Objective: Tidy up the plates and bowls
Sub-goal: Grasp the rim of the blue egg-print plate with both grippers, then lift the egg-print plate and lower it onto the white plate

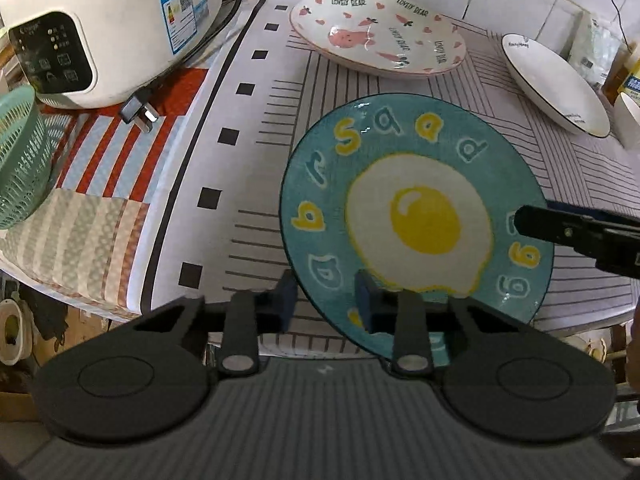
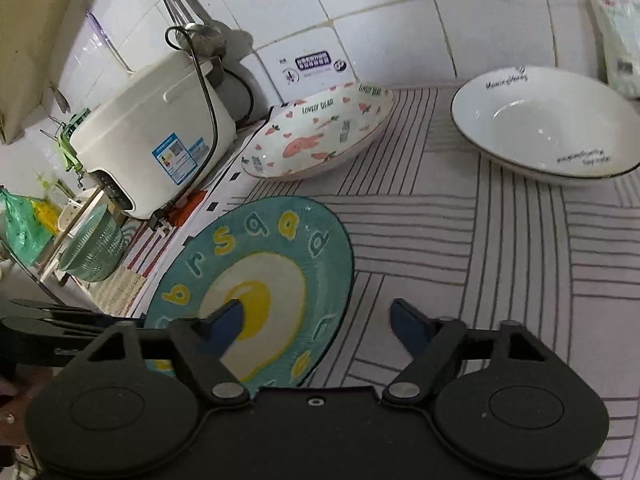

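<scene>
Two grippers work the fried-egg plate [image 1: 416, 216]: our left gripper [image 1: 326, 300] pinches its near rim between narrowed fingers, right gripper [image 2: 318, 324] half-open, empty, straddling the opposite rim. Glazed rim could slip.

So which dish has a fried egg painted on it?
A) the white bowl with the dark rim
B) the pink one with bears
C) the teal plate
C: the teal plate shows a yellow yolk on a white patch, ringed by letters; the pink dish has hearts and a pink animal, and the white bowl is plain inside.
</scene>
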`<state>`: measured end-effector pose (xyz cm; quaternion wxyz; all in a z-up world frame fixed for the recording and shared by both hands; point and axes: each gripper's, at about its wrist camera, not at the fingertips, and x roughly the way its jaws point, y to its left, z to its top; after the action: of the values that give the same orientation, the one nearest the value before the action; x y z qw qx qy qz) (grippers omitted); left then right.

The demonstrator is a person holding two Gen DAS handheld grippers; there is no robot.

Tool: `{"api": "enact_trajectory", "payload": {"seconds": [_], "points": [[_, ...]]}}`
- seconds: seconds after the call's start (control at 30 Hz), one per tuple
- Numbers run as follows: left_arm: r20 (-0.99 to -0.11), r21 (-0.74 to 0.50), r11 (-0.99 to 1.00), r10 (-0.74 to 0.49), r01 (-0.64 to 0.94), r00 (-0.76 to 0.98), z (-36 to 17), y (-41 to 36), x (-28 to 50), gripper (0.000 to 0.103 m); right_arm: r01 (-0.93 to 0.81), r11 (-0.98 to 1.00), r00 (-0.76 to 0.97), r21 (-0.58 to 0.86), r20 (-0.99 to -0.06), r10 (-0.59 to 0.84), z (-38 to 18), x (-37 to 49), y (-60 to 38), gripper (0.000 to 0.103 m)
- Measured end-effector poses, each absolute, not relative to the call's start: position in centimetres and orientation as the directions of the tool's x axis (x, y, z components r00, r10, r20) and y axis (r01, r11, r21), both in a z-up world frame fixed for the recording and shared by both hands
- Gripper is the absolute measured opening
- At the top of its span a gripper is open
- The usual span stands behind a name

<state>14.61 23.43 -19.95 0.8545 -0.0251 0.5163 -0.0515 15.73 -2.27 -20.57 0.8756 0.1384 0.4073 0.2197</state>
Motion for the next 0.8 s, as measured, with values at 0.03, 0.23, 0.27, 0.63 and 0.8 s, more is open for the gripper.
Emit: {"api": "enact_trajectory", "payload": {"seconds": [0.03, 0.23, 0.27, 0.63, 0.8], "points": [[-0.879, -0.108, 0.993, -0.121, 0.055, 0.462, -20.0, 23.7, 14.7, 0.023, -0.269, 0.861, 0.563, 0.431, -0.655, 0.504, -20.7, 15.8, -2.2, 0.063], [-0.882, -0.137, 0.99, -0.131, 0.021, 0.454, -20.3, 24.1, 15.1, 0.021, -0.208, 0.869, 0.484, 0.449, -0.725, 0.49, -21.9, 16.8, -1.6, 0.016], [-0.882, -0.129, 0.991, -0.125, 0.021, 0.454, -20.3, 23.9, 15.1, 0.022, -0.187, 0.866, 0.48, 0.464, -0.726, 0.492, -22.0, 16.9, -1.7, 0.016], [-0.891, -0.24, 0.965, -0.176, -0.104, 0.417, -21.2, 24.9, 16.3, 0.029, -0.179, 0.811, 0.411, 0.557, -0.706, 0.576, -22.8, 18.2, -3.2, 0.013], [-0.896, -0.191, 0.975, -0.126, -0.115, 0.425, -20.6, 23.9, 15.8, 0.028, -0.225, 0.785, 0.362, 0.577, -0.698, 0.618, -22.7, 19.0, -3.6, 0.015]]}}
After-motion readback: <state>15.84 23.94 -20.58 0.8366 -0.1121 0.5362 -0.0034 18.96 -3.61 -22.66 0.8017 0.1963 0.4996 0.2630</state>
